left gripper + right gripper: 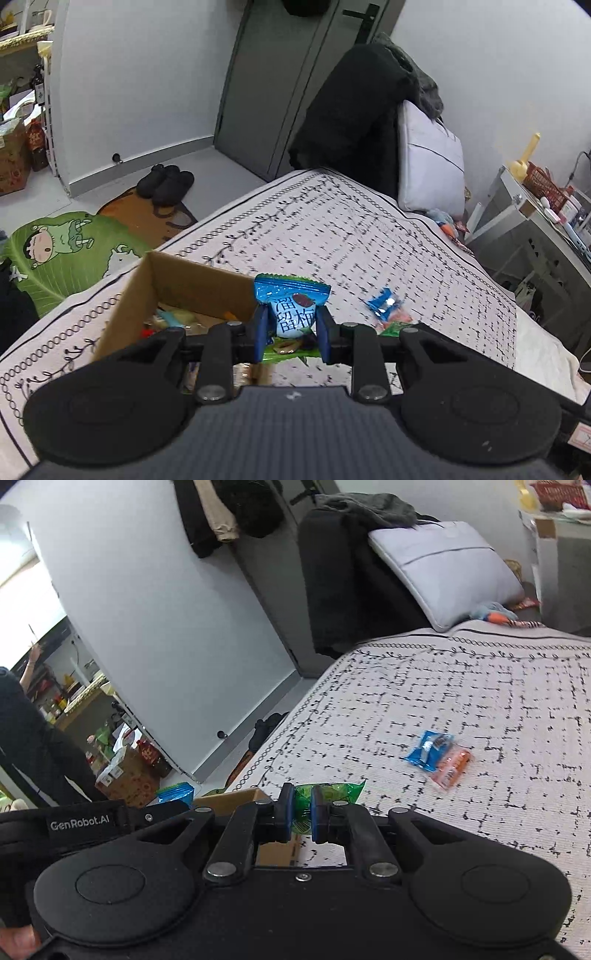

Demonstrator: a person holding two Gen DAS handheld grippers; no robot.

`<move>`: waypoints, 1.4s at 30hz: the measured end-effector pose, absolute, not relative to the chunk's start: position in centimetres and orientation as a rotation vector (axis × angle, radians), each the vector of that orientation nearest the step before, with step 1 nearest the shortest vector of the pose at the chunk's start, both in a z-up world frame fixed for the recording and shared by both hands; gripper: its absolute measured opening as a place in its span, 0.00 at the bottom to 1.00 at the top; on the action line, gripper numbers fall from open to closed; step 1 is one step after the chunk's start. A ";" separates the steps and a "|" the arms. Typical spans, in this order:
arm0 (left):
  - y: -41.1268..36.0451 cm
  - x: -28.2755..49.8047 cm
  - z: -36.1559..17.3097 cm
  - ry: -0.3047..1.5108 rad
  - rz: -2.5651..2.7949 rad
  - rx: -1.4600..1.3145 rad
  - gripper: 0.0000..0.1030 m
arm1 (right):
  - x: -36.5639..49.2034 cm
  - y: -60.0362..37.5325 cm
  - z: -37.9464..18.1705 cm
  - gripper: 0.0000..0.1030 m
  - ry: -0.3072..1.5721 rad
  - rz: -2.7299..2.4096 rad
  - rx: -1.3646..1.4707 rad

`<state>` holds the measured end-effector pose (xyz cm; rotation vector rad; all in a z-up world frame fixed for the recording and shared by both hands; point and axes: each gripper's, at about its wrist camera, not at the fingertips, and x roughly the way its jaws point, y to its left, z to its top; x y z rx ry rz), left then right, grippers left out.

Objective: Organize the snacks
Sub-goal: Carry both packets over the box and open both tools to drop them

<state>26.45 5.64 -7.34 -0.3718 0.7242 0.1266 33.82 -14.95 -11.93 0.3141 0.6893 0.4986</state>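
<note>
My left gripper (291, 325) is shut on a blue snack packet (291, 306) with white label, held upright just right of the open cardboard box (192, 286) on the bed. Several snacks lie inside the box. My right gripper (302, 814) is shut on a green snack packet (332, 792), held above the box's corner (236, 799). The left gripper's blue packet (176, 793) shows at the left of the right wrist view. A small blue packet (428, 750) and an orange packet (452, 766) lie together on the bedspread; the blue one (384, 302) also shows in the left wrist view.
The patterned bedspread (461, 686) stretches to a grey pillow (443, 568) and dark clothes (351, 110) at the head. Slippers (166, 182) and a cartoon mat (70, 247) lie on the floor. A cluttered side table (535, 206) stands at right. A person's dark sleeve (33, 738) is at left.
</note>
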 end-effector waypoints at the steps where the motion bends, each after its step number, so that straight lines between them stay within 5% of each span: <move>1: 6.1 26.4 -7.4 0.726 0.131 -0.376 0.26 | 33.7 -14.6 -11.8 0.09 0.687 0.501 0.309; 26: 13.5 29.4 -11.1 0.811 0.147 -0.491 0.26 | 32.7 -7.0 -11.1 0.09 0.679 0.615 0.171; 37: 14.5 30.1 -12.5 0.832 0.121 -0.530 0.58 | 32.7 -4.4 -12.4 0.10 0.752 0.689 0.139; 42: 14.8 30.2 -12.9 0.866 0.158 -0.540 0.65 | 32.4 -4.3 -12.5 0.27 0.763 0.684 0.129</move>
